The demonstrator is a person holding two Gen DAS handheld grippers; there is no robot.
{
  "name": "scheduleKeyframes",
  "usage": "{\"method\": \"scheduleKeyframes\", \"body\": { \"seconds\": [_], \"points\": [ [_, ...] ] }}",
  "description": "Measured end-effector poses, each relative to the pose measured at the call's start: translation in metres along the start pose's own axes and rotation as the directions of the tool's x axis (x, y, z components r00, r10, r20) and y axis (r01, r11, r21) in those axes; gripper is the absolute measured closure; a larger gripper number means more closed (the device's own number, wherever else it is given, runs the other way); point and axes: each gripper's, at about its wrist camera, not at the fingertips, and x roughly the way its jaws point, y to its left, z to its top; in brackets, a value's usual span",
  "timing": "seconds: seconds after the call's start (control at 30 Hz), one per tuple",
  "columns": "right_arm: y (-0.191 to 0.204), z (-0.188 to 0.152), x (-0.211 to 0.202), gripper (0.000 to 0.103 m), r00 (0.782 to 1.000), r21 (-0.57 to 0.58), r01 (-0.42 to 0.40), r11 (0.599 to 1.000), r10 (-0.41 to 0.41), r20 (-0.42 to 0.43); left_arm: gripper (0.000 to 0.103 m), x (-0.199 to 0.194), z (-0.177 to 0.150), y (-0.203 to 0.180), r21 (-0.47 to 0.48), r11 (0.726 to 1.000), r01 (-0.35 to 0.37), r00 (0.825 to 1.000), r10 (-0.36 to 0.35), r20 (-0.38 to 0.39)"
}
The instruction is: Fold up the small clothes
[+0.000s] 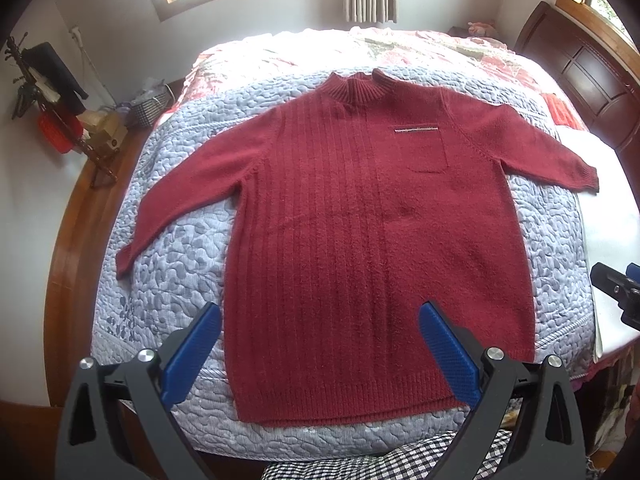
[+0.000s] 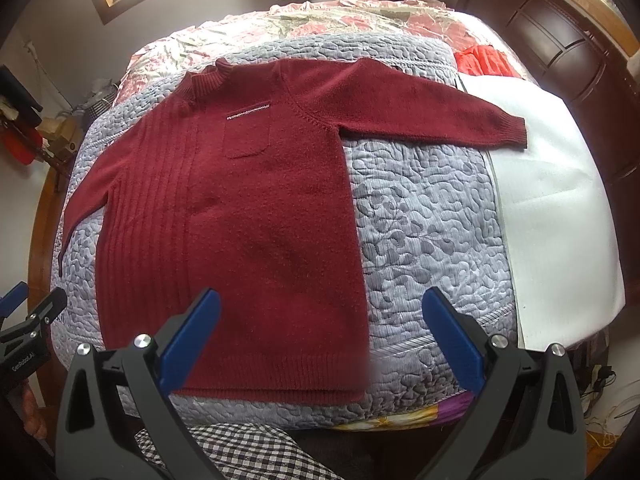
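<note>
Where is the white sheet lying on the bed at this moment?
In the right wrist view the white sheet lies on the right part of the bed, beside the grey quilt, with the cuff of the red sweater resting on its edge.

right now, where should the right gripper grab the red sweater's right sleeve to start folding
Take the right sleeve at its ribbed cuff, coming from the right over the white sheet. The sleeve lies flat and stretched outward, so the cuff is its free end and probably easiest to pinch. The right gripper jaws are open.
</note>
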Motion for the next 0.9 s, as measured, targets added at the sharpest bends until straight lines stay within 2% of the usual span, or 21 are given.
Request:
{"method": "scheduleKeyframes", "body": {
  "seconds": [0.9],
  "points": [
    [-0.01, 0.01, 0.009, 0.003, 1.0, -0.02, -0.025, 0.999, 0.025, -0.012, 0.004, 0.003, 0.005, -0.012, -0.015, 1.0, 0.004, 1.0, -0.004, 0.0]
  ]
}}
